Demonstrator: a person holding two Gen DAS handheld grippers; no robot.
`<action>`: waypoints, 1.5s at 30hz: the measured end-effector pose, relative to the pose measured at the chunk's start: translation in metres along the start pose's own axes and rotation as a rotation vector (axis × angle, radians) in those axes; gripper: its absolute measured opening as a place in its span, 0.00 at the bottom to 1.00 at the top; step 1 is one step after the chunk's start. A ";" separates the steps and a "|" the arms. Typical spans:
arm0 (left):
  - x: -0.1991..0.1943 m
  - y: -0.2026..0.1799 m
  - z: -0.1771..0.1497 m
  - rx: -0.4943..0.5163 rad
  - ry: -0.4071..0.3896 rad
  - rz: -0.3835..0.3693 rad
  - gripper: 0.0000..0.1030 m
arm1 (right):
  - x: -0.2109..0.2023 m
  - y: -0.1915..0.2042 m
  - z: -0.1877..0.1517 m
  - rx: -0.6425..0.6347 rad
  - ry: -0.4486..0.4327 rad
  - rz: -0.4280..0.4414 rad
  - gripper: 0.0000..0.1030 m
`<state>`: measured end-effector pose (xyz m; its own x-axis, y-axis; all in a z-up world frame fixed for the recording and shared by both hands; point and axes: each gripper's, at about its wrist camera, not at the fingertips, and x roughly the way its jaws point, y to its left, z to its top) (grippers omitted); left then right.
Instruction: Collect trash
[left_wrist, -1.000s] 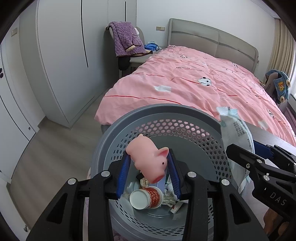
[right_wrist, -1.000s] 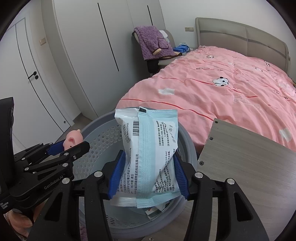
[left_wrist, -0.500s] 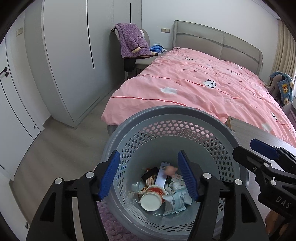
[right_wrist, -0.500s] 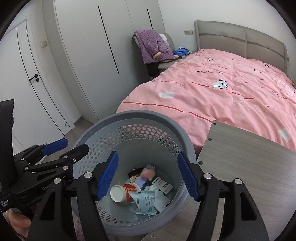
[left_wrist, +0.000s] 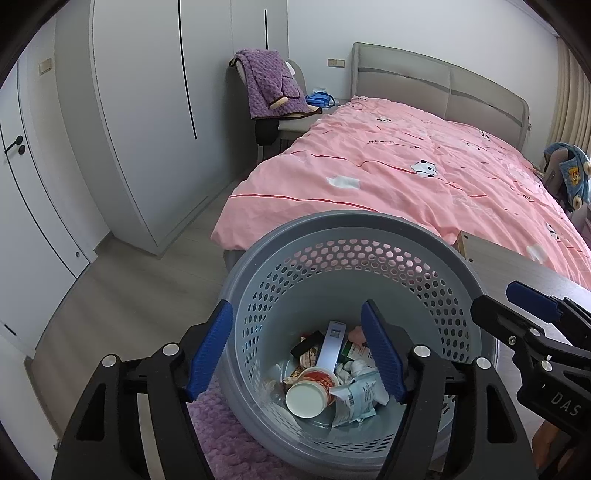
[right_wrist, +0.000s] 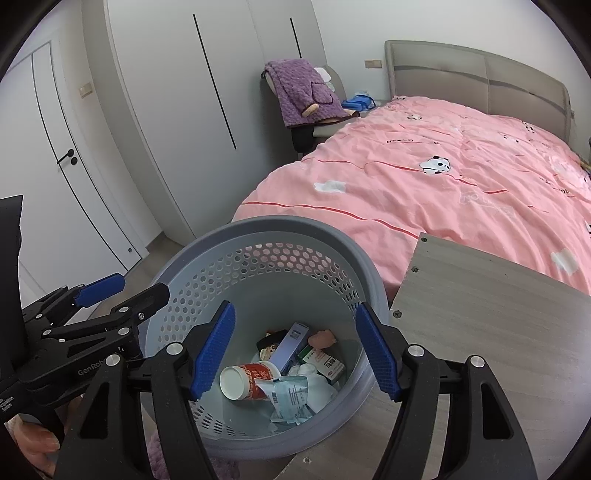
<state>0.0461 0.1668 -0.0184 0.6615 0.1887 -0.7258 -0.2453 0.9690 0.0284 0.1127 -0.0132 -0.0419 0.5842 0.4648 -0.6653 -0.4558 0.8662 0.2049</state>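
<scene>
Both my left gripper (left_wrist: 297, 350) and right gripper (right_wrist: 293, 350) gape empty above the grey perforated plastic bin (left_wrist: 343, 229), lower centre; trash sits inside, no more visible outside.

Pink bedspread with panda prints (left_wrist: 424, 177) fills the 1 to 3 o'clock sector, grey padded headboard (left_wrist: 439, 85) behind it at 1 o'clock. Purple fleece garment (left_wrist: 271, 85) draped over a chair at 12 o'clock, small blue item (left_wrist: 319, 99) just beside it on the right. White wardrobe doors (left_wrist: 155, 110) at 10–11 o'clock; wood-grain tabletop (right_wrist: 491, 332) at 3–4 o'clock, purple rug (left_wrist: 236, 439) at 6.
</scene>
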 end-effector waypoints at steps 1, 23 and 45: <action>-0.001 0.000 0.000 0.000 -0.001 0.001 0.69 | -0.001 0.000 0.000 0.001 -0.001 -0.001 0.66; -0.010 0.006 -0.002 -0.016 -0.006 0.051 0.80 | -0.008 -0.001 -0.004 0.002 -0.016 -0.035 0.78; -0.012 0.005 -0.002 -0.018 -0.009 0.068 0.80 | -0.008 -0.004 -0.004 0.008 -0.018 -0.038 0.79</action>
<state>0.0354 0.1690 -0.0112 0.6491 0.2554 -0.7165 -0.3024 0.9510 0.0649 0.1069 -0.0210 -0.0399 0.6127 0.4351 -0.6598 -0.4282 0.8844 0.1855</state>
